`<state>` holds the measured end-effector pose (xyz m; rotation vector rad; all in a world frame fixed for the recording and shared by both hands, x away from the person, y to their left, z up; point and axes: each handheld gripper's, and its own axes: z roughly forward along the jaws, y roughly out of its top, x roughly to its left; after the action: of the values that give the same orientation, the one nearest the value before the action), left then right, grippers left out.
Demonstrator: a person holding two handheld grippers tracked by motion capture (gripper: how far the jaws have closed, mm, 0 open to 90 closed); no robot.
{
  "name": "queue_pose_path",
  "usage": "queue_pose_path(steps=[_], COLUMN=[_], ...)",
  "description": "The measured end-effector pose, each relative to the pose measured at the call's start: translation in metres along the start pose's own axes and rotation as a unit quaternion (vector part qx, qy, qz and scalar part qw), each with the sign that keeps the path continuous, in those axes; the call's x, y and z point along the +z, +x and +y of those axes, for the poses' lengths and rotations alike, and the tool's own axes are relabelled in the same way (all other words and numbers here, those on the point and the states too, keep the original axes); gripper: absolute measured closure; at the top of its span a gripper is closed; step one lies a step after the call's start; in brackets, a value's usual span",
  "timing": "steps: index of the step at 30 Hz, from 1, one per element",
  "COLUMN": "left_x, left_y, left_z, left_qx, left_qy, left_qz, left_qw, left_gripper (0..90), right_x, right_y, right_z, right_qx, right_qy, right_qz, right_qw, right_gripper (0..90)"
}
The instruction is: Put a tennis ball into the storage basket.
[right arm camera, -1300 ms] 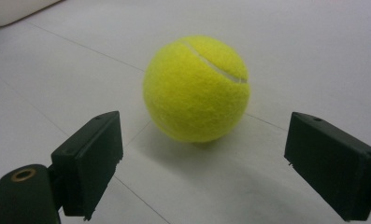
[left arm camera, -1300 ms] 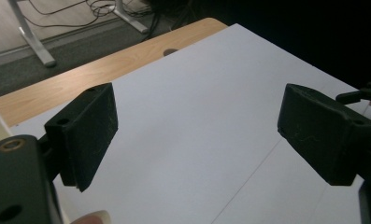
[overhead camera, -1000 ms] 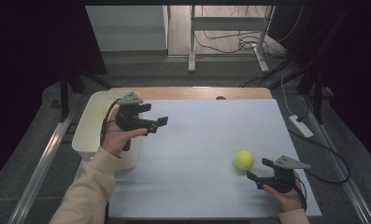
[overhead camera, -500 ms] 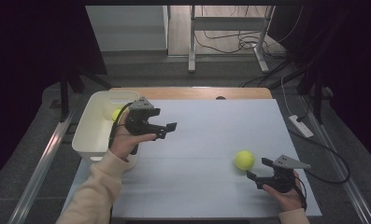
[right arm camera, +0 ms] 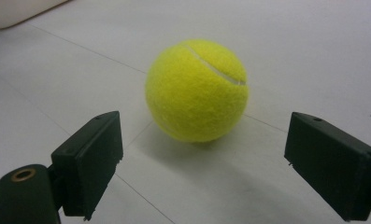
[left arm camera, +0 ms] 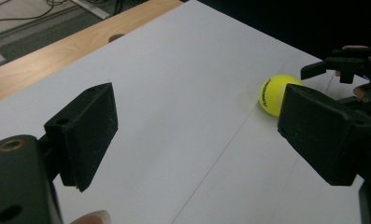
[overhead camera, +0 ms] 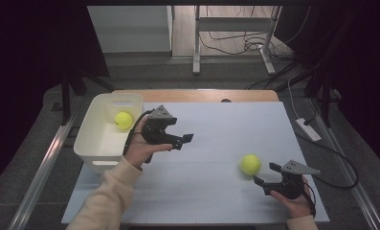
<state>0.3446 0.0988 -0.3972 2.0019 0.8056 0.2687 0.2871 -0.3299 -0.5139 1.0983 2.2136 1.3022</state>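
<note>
So your biggest thing here is the table (overhead camera: 216,201), covered with a pale sheet and showing a strip of bare wood along the far edge. Sitting at its left side you've got the white tub (overhead camera: 97,148), and there's one tennis ball in the tub (overhead camera: 123,120), up toward the far corner of it.

Next down in size, your left gripper (overhead camera: 184,140) is hanging over the sheet just right of the tub, pointed across the table toward your other hand. Its tongs are spread wide with nothing at all between them; in the left gripper view you just see bare sheet through the gap (left arm camera: 192,154).

Your right gripper (overhead camera: 266,175) is low at the near right of the table, aimed at the tennis ball on the sheet (overhead camera: 250,164). Tongs spread here too. In the right gripper view that ball (right arm camera: 197,91) sits on the sheet just ahead of the two pads, roughly centred on the gap but not inside it yet, so neither pad is touching it. The seam line runs across its top right.

From the left gripper view you can also spot that same ball (left arm camera: 274,93) farther off, with the right gripper's fingertips just behind it. The two balls are well apart, one in the tub and one out on the open sheet.
</note>
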Motion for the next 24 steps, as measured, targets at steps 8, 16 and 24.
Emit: queue_pose_path(steps=[8, 16, 24], left_x=[0.019, 0.033, 0.042], left_y=[-0.006, -0.003, -0.003], left_z=[-0.005, -0.010, -0.014], left_qx=[0.003, -0.008, -0.012], left_qy=[0.024, 0.034, 0.042], left_qz=[-0.004, -0.010, -0.019], left_qw=[0.9997, 0.9993, 0.9989], left_gripper=[13.1, 13.0, 12.8], right_x=[0.003, 0.002, 0.002], right_y=[-0.001, -0.001, -0.001], right_z=[0.000, 0.000, 0.000], right_qx=[-0.002, -0.002, -0.003], right_qy=[0.001, 0.000, 0.002], right_qz=[0.002, 0.003, 0.002], right_qw=[1.0000, 1.0000, 1.0000], right_gripper=[11.7, 11.7, 11.7])
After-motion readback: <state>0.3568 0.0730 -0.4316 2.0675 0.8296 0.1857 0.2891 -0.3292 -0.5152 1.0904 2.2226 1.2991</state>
